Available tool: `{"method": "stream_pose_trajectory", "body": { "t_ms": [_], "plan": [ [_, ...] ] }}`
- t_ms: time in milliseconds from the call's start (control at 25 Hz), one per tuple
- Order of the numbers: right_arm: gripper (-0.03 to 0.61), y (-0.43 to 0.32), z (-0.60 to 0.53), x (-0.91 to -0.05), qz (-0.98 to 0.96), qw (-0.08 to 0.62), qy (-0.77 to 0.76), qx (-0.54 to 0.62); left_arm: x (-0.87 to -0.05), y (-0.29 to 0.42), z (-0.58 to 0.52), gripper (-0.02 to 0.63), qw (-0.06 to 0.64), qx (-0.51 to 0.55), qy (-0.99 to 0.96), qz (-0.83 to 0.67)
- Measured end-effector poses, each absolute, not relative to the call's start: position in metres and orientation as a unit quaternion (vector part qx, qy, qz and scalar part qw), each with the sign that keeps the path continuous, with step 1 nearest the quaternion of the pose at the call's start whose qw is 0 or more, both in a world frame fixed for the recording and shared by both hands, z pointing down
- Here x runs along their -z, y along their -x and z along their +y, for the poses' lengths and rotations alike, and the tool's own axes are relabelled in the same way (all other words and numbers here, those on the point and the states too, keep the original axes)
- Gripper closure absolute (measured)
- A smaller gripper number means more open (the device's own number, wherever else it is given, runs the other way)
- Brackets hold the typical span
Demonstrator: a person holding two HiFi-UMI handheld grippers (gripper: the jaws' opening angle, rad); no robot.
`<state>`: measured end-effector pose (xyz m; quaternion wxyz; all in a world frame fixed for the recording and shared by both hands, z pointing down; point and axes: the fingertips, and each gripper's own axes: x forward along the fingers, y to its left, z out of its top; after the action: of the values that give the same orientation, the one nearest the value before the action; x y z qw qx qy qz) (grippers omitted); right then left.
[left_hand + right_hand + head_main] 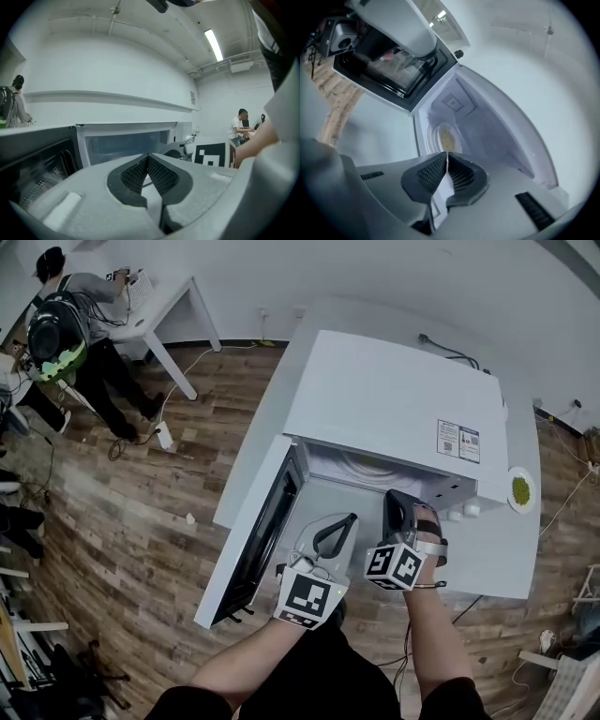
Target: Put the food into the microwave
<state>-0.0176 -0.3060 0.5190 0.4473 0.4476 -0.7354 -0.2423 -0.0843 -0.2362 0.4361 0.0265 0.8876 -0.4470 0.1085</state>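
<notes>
The white microwave stands on a white table with its door swung open to the left. Inside, on the turntable, lies a plate of yellowish food. A second small plate with green food rests on the table to the right of the microwave. My left gripper is shut and empty, just in front of the open cavity. Beside it, my right gripper is also shut with nothing in it, at the mouth of the cavity and pointing at the plate inside.
The open door juts out past the table's left edge over the wooden floor. A person stands at another white table in the far left corner. Cables run behind the microwave.
</notes>
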Motion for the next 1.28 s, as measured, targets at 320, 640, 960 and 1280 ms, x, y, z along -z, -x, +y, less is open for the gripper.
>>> {"method": "stream_pose_trajectory", "body": {
  "t_ms": [320, 640, 960, 1280],
  "plan": [
    [0.558, 0.026, -0.237, -0.442, -0.796, 0.350, -0.461, 0.174, -0.381, 0.099, -0.188, 0.607, 0.019, -0.103, -0.897, -0.430],
    [0.558, 0.053, -0.149, -0.387, -0.821, 0.316, -0.450, 0.154, -0.346, 0.109, -0.120, 0.607, 0.016, -0.091, -0.913, -0.398],
    [0.558, 0.064, -0.094, -0.346, -0.832, 0.294, -0.447, 0.147, -0.320, 0.120, -0.080, 0.607, 0.003, -0.079, -0.922, -0.379],
    [0.558, 0.052, -0.053, -0.313, -0.885, 0.178, -0.428, 0.037, -0.291, 0.119, -0.048, 0.607, -0.004, -0.069, -0.920, -0.387]
  ]
}}
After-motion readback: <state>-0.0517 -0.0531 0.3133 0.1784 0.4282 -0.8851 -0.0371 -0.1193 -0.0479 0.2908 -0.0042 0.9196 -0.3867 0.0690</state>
